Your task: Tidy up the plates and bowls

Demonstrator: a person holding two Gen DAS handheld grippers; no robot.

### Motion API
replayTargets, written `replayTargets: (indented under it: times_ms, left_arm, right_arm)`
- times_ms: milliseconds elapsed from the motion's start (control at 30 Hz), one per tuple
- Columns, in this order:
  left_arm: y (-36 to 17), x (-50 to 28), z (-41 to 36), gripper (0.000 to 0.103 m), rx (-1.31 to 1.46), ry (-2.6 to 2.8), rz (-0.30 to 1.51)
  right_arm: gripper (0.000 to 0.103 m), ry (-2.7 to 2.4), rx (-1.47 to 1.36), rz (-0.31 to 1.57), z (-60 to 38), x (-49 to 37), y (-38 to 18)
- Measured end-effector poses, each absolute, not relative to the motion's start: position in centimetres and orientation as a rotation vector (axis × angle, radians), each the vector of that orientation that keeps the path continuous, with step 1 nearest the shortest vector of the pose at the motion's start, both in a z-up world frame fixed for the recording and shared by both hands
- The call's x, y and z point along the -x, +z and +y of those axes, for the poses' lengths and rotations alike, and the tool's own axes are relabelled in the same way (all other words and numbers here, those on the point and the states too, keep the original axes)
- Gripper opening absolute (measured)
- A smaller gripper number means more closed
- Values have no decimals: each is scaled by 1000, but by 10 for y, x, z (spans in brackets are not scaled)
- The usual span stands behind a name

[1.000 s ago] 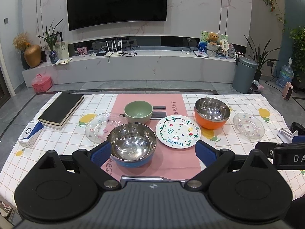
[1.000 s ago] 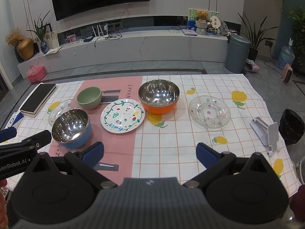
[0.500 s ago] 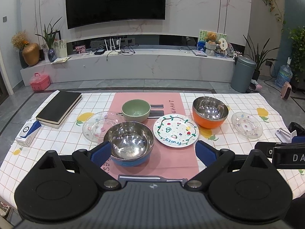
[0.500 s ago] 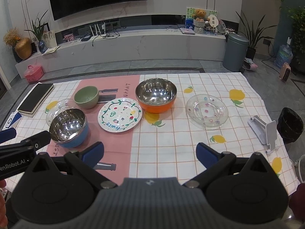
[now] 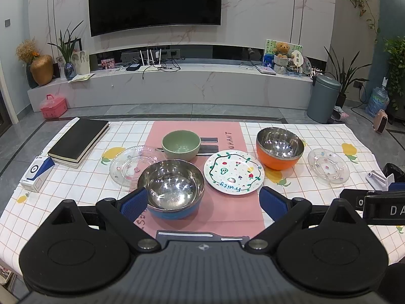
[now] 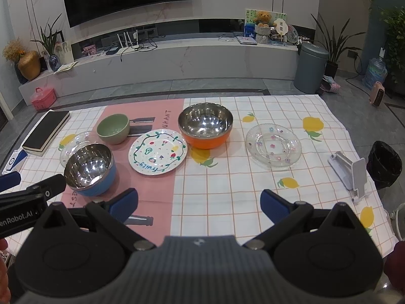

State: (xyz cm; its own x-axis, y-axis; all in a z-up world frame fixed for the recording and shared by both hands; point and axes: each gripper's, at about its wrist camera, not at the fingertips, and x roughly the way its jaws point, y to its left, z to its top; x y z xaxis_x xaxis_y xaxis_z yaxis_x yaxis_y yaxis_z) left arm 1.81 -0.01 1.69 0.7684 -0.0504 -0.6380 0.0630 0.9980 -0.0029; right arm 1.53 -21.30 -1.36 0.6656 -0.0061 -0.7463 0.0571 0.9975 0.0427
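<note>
While all dishes sit upright, mouths up, on the table point(image 6: 253, 202), none has a long axis: every one is round. Blue steel bowl point(image 5: 174, 190) sits nearest on the pink runner point(image 5: 227, 207), w/ a clear glass plate point(image 5: 129, 164) touching or just behind its left side; cannot tell which. Green bowl point(image 5: 181, 144) is further back on the runner. White painted plate point(image 5: 234, 172) lies flat just right of the blue bowl, its "Fruity" lettering along the near edge. Orange steel bowl point(image 5: 279, 149) stands right of that, its rim close to the plate's, and a 2nd glass plate point(image 6: 273, 145) lies apart, further right. Black book point(image 5: 79, 139) and small blue box point(image 5: 38, 173) lie at far left; white stand point(image 6: 350, 171) at right edge.

Left gripper point(image 5: 203, 200) hovers low in front of the blue bowl, fingers spread wide, nothing held. Right gripper point(image 6: 200, 202) likewise wide apart, empty, over the checked cloth.
</note>
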Motion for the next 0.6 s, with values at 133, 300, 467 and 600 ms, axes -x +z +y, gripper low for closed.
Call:
replayTargets:
  times_ms: [133, 300, 467, 600]
  left_arm:
    - [17, -18, 0, 103, -19, -61, 693]
    - [17, -18, 0, 103, -19, -62, 694]
    - [15, -16, -1, 103, -23, -63, 691]
    - [15, -16, -1, 103, -22, -63, 692]
  right_arm:
    - [101, -36, -65, 844, -213, -15, -14]
    - [101, -35, -65, 846, -212, -15, -14]
    - [101, -34, -65, 845, -212, -15, -15]
    - [101, -32, -67, 846, -212, -15, -15]
